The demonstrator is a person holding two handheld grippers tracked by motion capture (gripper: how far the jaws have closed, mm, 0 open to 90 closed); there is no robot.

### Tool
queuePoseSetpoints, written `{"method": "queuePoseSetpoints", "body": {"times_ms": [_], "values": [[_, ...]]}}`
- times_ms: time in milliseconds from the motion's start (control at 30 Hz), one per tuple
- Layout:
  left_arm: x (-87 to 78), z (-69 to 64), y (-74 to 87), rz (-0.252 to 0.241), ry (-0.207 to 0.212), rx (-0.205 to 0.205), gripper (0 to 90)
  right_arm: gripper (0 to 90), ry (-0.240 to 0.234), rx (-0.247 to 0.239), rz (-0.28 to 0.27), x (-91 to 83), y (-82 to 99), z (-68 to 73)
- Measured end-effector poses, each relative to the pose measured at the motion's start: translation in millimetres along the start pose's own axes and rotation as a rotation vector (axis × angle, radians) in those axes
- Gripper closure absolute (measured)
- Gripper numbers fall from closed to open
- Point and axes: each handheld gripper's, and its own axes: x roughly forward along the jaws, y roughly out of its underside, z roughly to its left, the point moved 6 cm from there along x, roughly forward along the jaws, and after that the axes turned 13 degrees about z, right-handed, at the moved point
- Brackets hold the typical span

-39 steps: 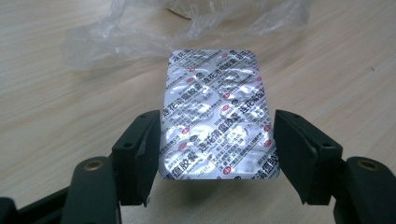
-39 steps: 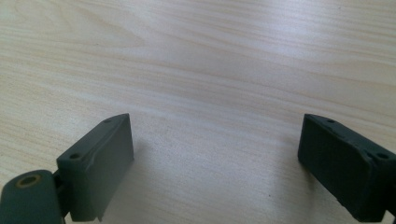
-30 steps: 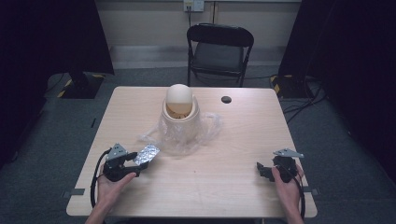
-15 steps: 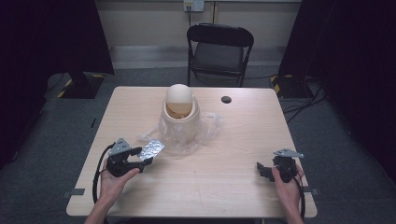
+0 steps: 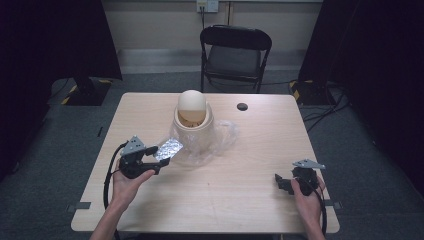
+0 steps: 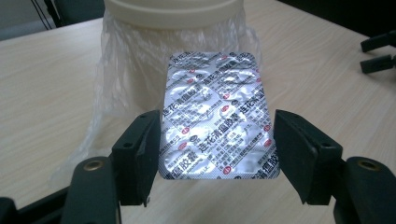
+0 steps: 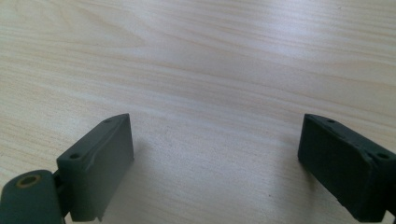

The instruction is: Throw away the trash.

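Holding a foil pill sheet (image 6: 217, 114) by its two long edges, the left gripper (image 5: 150, 162) has its jaws clamped on it, so the sheet's long axis runs straight out ahead of the jaws, toward one o'clock on the table in the high view. There the sheet (image 5: 168, 149) sits lifted off the wood, and the cream bin (image 5: 193, 125) with its clear plastic liner (image 5: 227, 134) lies just beyond the sheet's far end, in that same one o'clock direction. I judge that the next move depends on this: the sheet already points at the bin, and the left hand is far nearer to it than the right. The right gripper (image 5: 286, 183) rests well apart at about four o'clock from the bin, its jaws spread wide over bare table (image 7: 210, 60) with nothing between them. The sheet is silver, crinkled with blister bumps, and printed all over with small dark characters and red dots.
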Motion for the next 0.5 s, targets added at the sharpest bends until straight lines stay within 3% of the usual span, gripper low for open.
{"method": "queuePoseSetpoints", "body": {"times_ms": [100,500], "values": [[0.6,-1.7,-11.9,0.0,-0.009,0.025,34.3,9.5,0.001,0.0,-0.001,0.0,0.0,0.0],[2.1,0.9,-46.5,-0.019,-0.012,0.039,34.3,9.6,0.0,-0.002,0.0,0.0,-0.1,-0.1]]}}
